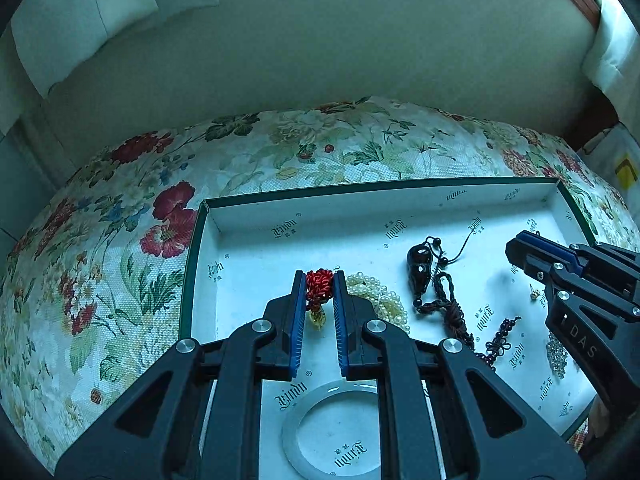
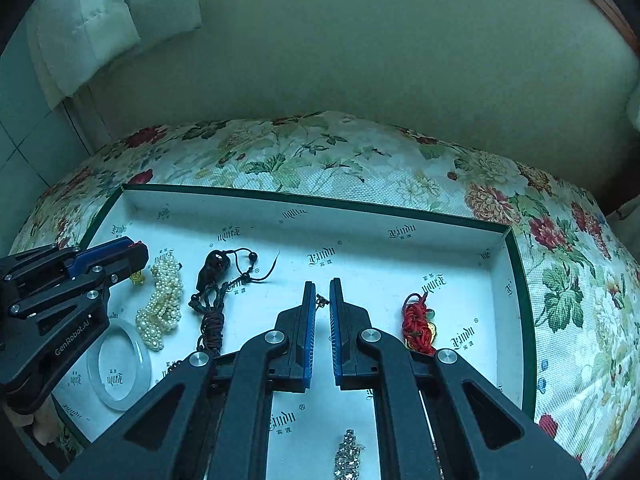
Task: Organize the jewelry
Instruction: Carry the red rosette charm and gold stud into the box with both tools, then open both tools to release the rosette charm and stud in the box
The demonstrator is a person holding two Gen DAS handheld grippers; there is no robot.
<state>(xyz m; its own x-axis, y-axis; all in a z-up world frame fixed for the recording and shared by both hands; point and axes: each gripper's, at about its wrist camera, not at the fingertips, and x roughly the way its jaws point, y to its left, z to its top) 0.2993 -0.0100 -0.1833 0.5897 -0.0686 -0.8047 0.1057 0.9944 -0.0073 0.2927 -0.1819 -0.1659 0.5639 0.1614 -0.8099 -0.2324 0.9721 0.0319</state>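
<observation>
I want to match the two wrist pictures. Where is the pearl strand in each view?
Left wrist view: the pearl strand lies mid-picture, just right of the left gripper's fingertips.
Right wrist view: the pearl strand lies at left, beside the left gripper.
Shared landmark: the black pendant on its dark cord, right of the pearls in both.

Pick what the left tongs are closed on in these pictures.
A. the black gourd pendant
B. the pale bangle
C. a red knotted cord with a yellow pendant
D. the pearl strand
C: the left tongs pinch the red knotted cord, its yellow pendant hanging below them.
</observation>
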